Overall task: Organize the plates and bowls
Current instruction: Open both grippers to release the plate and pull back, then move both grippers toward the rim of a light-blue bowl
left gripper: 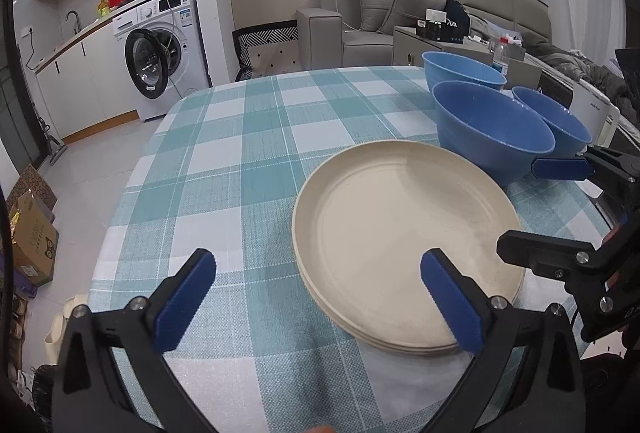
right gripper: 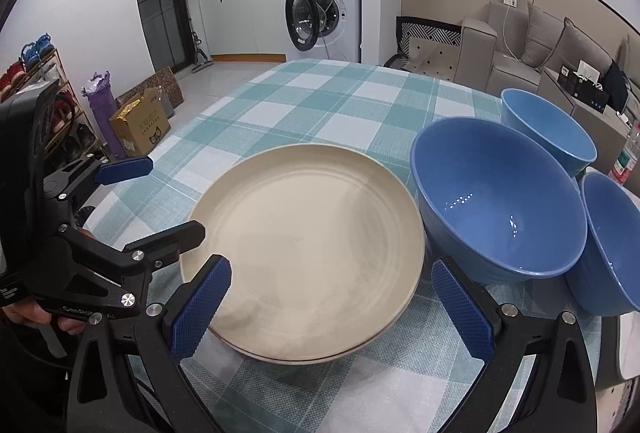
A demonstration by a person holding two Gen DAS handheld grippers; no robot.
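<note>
Left wrist view gives us the left claw (left gripper: 316, 297) spread wide with nothing between its blue pads, hovering over the near-left rim of a stack of cream plates (left gripper: 404, 245) on the checked counter (left gripper: 224, 169). We see three blue bowls (left gripper: 494, 127) clustered just beyond the plates, the nearest touching or nearly touching the stack's rim. From the right wrist we find the right claw (right gripper: 332, 307) equally wide open and empty, poised over the plates' near edge.

Left gripper (left gripper: 318, 297) and right gripper (right gripper: 330, 307) both tilted downward, jaws spread wide, nothing between pads
</note>
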